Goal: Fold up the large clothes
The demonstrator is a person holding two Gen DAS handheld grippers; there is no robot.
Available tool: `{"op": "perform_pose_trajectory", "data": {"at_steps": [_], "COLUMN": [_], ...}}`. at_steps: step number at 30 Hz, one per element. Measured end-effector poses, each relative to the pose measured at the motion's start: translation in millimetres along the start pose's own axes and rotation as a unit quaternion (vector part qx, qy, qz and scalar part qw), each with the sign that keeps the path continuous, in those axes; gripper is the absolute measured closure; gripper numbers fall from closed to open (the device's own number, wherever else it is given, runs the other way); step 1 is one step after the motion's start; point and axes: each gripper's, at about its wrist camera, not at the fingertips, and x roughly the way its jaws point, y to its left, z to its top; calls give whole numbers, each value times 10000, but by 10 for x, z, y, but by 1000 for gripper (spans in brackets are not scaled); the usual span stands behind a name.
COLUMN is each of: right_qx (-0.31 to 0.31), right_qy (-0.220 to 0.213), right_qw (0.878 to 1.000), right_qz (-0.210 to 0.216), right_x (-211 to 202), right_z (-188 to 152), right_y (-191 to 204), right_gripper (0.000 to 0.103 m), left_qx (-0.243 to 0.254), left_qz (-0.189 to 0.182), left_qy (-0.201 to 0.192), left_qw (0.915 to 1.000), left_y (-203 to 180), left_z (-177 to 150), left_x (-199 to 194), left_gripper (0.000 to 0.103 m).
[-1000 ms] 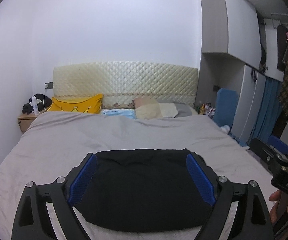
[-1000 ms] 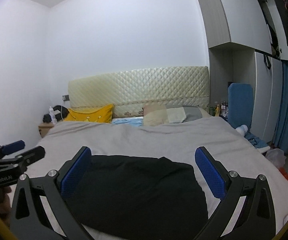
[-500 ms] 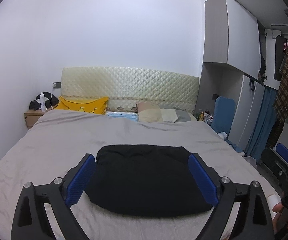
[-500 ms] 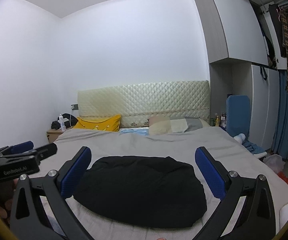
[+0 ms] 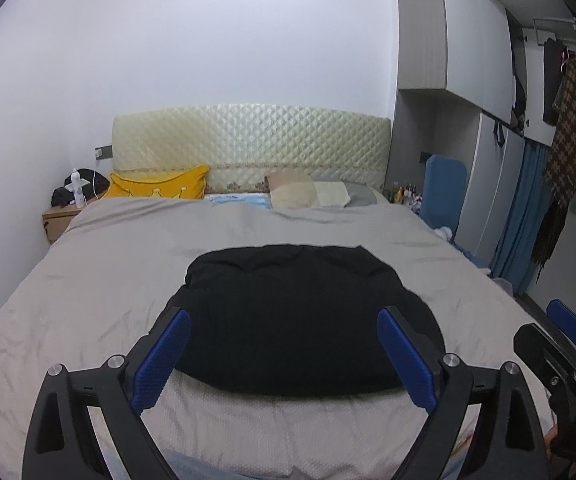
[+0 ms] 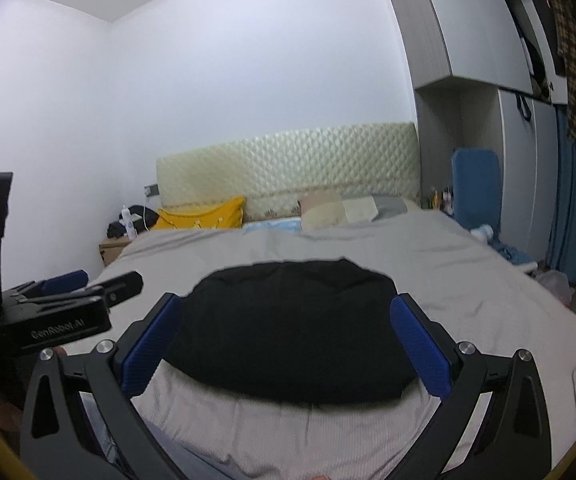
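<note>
A black garment [image 5: 296, 312] lies folded into a compact rounded shape on the grey bedcover [image 5: 108, 280], near the foot of the bed. It shows again in the right wrist view as the black garment [image 6: 292, 328]. My left gripper [image 5: 284, 356] hovers open above the near edge of the bed, its blue pads wide apart with nothing between them. My right gripper [image 6: 286, 344] is open too and holds nothing. Each gripper appears at the edge of the other's view: the right one [image 5: 568, 336], the left one [image 6: 72, 292].
A quilted headboard [image 5: 248, 148] with a yellow pillow [image 5: 160, 186] and a beige pillow [image 5: 308, 194] stands at the far end. A wooden nightstand [image 5: 58, 222] is at the left. Wardrobes [image 5: 484, 140], a blue curtain [image 5: 520, 216] and hanging clothes [image 5: 572, 120] line the right side.
Both grippers have drawn back from the black garment toward the foot of the bed, so more bedcover shows in front of it. The garment has not moved.
</note>
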Motion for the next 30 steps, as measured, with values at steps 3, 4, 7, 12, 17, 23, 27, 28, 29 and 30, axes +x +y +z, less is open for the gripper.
{"op": "perform_pose_trajectory", "data": {"at_steps": [3,4,7,12,17,23,27,28,29,30], "right_qx": [16,11,-29,-52,-52,-41,-32,-35,-32,-25], "right_qy": [151,182,292,418,417,467,471,472,473,472], "right_qw": [9999,9998,9995,9991,9990,9988,9988,9988,9988,9988], "right_qz": [-44,-46,-86,-110,-119,-124,-128,-129,-132,-136], "right_x": [59,74,103,144,146,167,162,162,161,165], "right_z": [-93,-128,-222,-303,-299,-313,-312,-311,-309,-311], "right_y": [-10,-11,-20,-42,-26,-25,-23,-26,-29,-24], "right_gripper": [0,0,0,0,0,0,0,0,0,0], "left_qx": [14,15,8,13,-24,-19,-12,-8,-9,-10], "left_qz": [5,9,24,56,62,64,50,51,54,51], "left_qy": [168,221,324,489,476,458,451,450,450,450], "left_qw": [9999,9998,9995,9988,9988,9989,9990,9990,9990,9990], "left_y": [12,21,54,89,98,81,69,66,65,63], "left_z": [-85,-105,-179,-273,-278,-266,-266,-264,-265,-267], "left_x": [93,116,168,259,249,235,229,226,226,226], "left_gripper": [8,8,8,8,8,8,8,8,8,8]}}
